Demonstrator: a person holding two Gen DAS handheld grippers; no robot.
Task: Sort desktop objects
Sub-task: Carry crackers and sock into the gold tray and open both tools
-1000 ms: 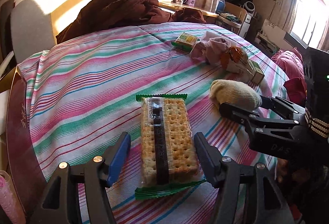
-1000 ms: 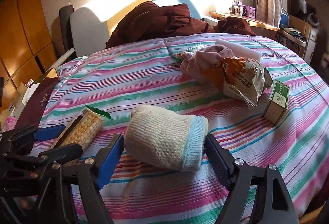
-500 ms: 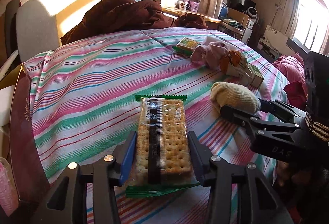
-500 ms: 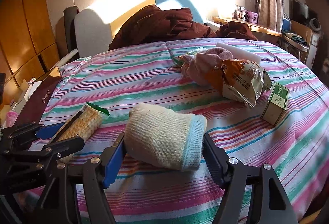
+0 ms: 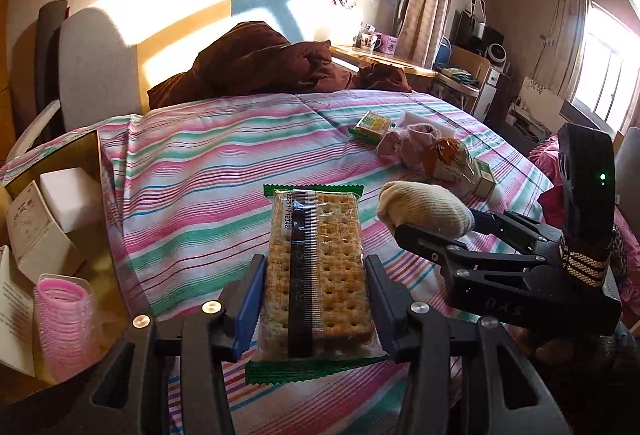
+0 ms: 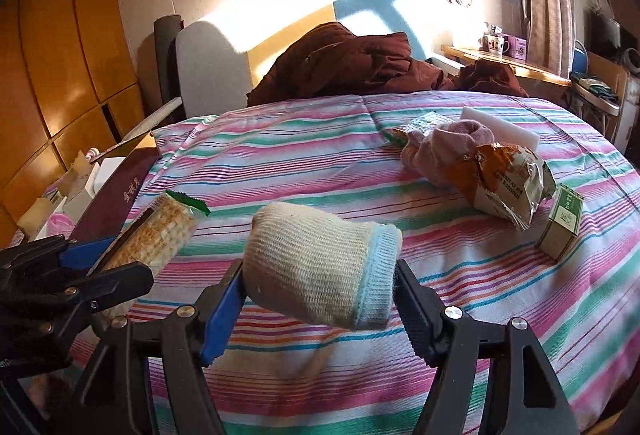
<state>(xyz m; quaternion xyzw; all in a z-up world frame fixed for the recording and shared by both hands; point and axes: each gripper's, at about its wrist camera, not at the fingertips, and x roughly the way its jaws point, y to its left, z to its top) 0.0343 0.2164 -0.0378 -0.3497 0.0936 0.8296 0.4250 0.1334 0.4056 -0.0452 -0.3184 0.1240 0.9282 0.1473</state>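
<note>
While the left gripper (image 5: 316, 303) pinches the cracker pack (image 5: 316, 275) by its long sides, its length running straight ahead above the striped bedspread (image 5: 192, 171), the right gripper (image 6: 320, 299) clamps the sock (image 6: 320, 271) crosswise (cuff rightward), also raised.

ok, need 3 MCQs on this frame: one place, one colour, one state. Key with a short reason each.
1. Where is the small green box relative to the crumpled snack bag?
A. to its right, on the striped bedspread
B. underneath it
C. on the far window shelf

2. What colour is the cuff of the cream sock?
A. red
B. light blue
C. black

3. What is the state of the left gripper?
A. open, empty
B. shut on the cracker packet
C. out of view

Key: 1 A, the box stands beside the bag's right edge. 2 B, a pale blue band rims the opening. 3 B, both fingers press the packet's sides.
</note>
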